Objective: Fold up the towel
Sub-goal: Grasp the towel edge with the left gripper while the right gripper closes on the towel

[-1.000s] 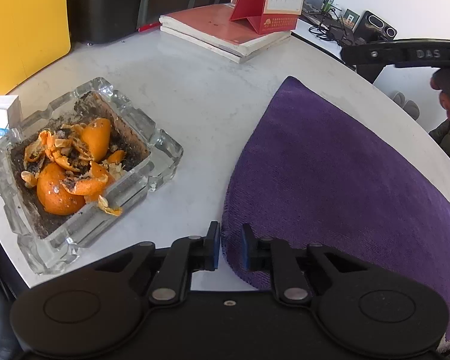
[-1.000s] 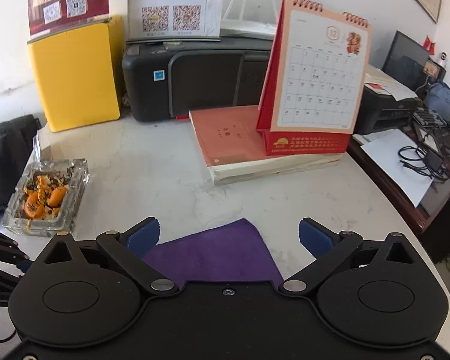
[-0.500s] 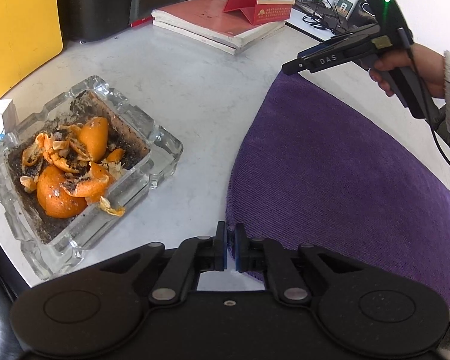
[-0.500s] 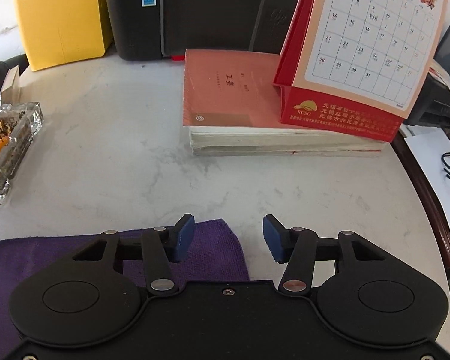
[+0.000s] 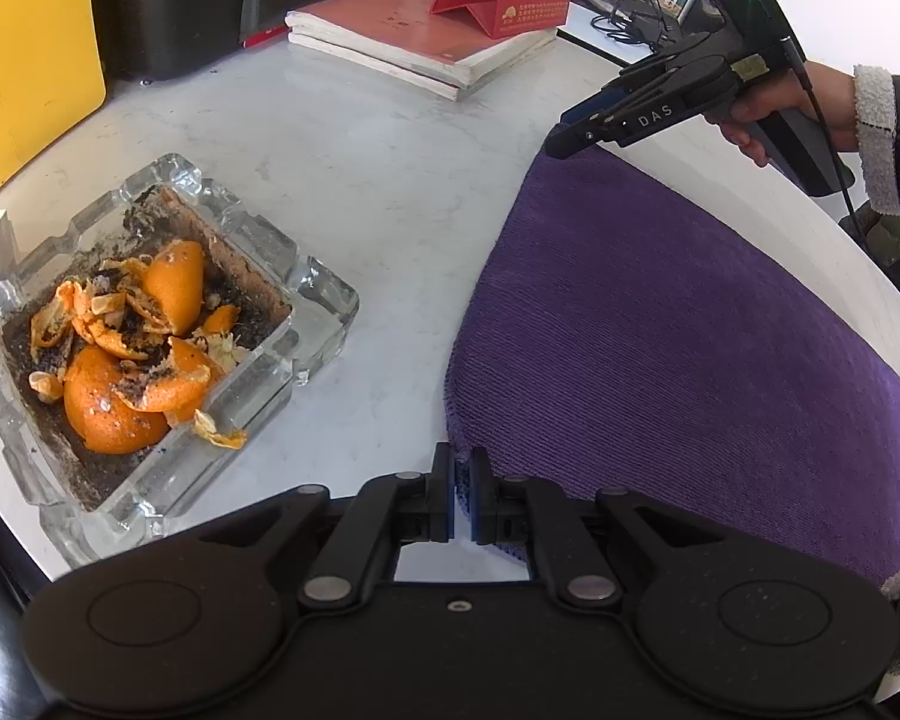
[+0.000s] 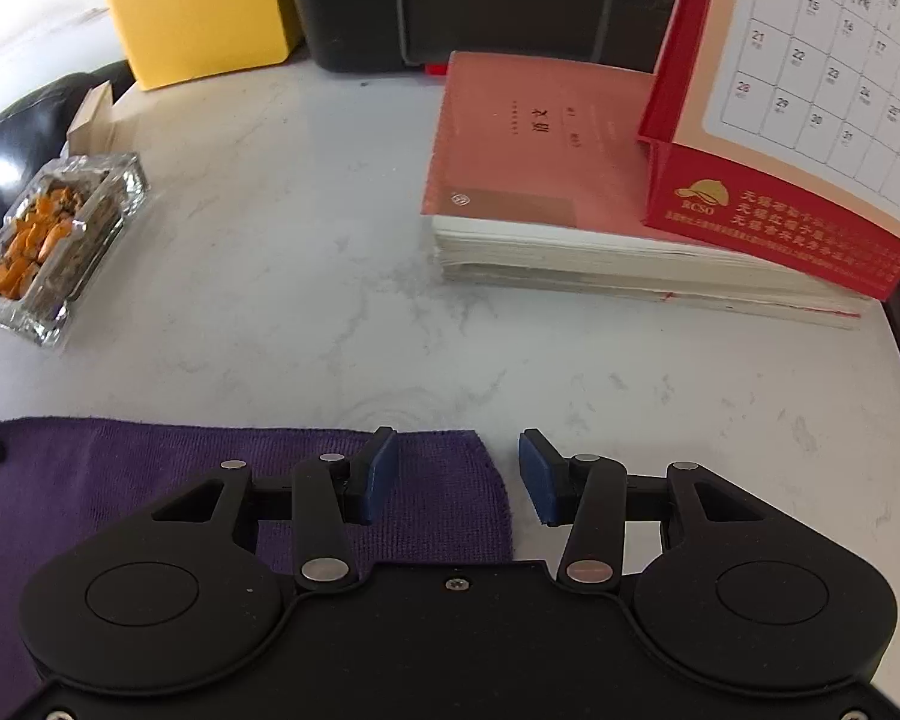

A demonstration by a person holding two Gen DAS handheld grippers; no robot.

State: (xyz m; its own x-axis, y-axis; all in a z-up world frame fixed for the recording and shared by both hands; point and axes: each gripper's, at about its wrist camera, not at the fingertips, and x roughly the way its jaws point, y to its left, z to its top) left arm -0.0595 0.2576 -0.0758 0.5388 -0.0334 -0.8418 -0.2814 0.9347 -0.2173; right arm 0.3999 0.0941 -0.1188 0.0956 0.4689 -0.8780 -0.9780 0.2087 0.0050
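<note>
Left wrist view: the left gripper [image 5: 461,495] has just pinched shut on the near corner of the purple towel [image 5: 678,324], which lies flat on the table [image 5: 354,156]; that corner looks secured.

Right wrist view: the right gripper [image 6: 459,476] has narrowed but remains partly open, straddling the far corner, holding nothing yet

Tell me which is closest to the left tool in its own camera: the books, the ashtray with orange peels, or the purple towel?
1. Purple towel: pinched by the left tool.
2. Ashtray: on the left.
3. Books: far back.
</note>
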